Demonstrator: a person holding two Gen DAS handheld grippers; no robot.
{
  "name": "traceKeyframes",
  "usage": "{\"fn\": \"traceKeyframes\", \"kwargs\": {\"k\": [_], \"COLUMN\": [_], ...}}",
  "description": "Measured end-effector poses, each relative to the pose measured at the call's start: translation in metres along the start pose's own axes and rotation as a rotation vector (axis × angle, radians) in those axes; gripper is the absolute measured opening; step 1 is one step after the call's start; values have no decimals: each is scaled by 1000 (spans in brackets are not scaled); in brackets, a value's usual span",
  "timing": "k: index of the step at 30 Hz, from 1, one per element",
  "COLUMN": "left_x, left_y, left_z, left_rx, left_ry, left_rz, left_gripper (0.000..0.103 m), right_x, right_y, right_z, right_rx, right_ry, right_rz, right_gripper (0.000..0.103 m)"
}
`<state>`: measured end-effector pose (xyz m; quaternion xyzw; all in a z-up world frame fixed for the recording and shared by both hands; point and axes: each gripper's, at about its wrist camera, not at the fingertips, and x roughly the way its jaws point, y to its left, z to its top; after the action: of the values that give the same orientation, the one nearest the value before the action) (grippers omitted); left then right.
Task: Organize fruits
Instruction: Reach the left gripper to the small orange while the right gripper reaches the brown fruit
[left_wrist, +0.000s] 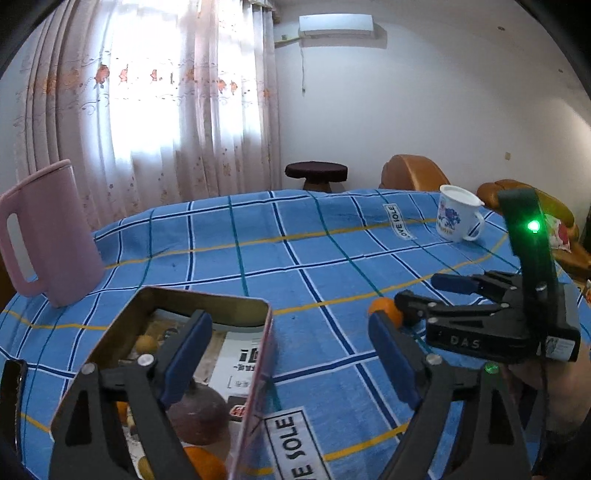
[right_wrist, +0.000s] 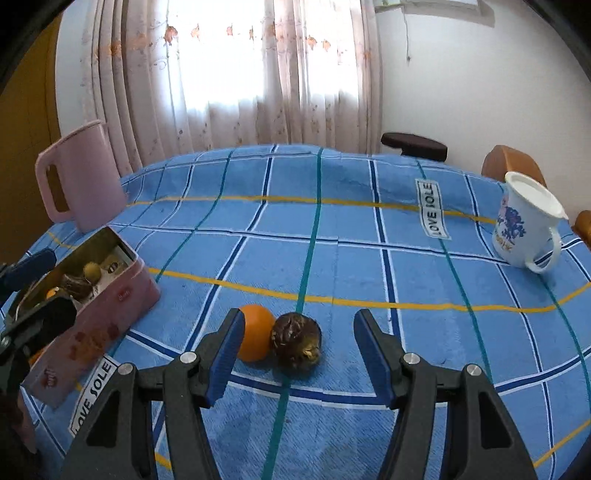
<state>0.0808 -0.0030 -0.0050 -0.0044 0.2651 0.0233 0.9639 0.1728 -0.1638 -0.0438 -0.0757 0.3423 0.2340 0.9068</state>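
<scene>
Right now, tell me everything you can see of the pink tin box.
The pink tin box is rectangular with rounded corners, lidless, its outside pale pink with small red prints, its inside dull gold metal. It stands upright on the blue checked tablecloth, near the pink pitcher. Inside lie printed paper, a dark round fruit, orange fruits and small yellowish ones. The left gripper is open, one finger over the tin.

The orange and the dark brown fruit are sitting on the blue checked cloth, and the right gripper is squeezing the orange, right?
Not quite. The orange and the dark brown fruit do sit side by side on the blue checked cloth, but the right gripper squeezes nothing. The right wrist view shows its jaws open, with both fruits lying free just beyond them.
</scene>
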Motion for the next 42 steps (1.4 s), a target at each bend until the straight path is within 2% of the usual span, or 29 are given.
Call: {"fn": "traceKeyframes", "kwargs": {"k": [4, 6, 8, 17, 19, 23, 27, 32, 33, 36, 38, 40, 42], "left_x": [4, 5, 6, 13, 14, 20, 37, 65, 71, 84, 92, 102, 108], "left_y": [-7, -11, -13, -31, -35, -47, -63, -73, -76, -80, -82, -82, -83], "left_z": [0, 0, 0, 3, 4, 6, 9, 10, 9, 8, 9, 9, 8], "left_rx": [13, 22, 24, 56, 64, 80, 75, 40, 38, 41, 33, 14, 3], "left_ry": [8, 10, 12, 22, 21, 37, 80, 158, 177, 220, 248, 280, 308], "left_rz": [-4, -5, -8, -18, -22, -44, -84, -132, -142, -161, -186, -213, -226], "left_gripper": [90, 90, 90, 91, 91, 91, 91, 89, 88, 74, 71, 57, 50], "right_x": [5, 2, 0, 1, -4, -19, -23, -25, -25, -27, -28, -28, -29], "right_y": [-10, -14, -20, -26, -34, -41, -48, -59, -61, -64, -63, -62, -61], "right_z": [-2, -4, -5, -7, -9, -11, -12, -13, -14, -15, -15, -15, -16], "right_rx": [62, 89, 107, 75, 109, 109, 97, 112, 118, 132, 128, 123, 116], "right_ry": [35, 30, 25, 46, 19, -42, -44, -40, -42, -49, -53, -55, -59], "right_rz": [66, 106, 109, 85, 103, 38, -25, -44, -41, -34, -38, -43, -47], "right_gripper": [60, 34, 28, 26, 25, 25, 25, 25, 25, 26, 26, 26, 26]}}
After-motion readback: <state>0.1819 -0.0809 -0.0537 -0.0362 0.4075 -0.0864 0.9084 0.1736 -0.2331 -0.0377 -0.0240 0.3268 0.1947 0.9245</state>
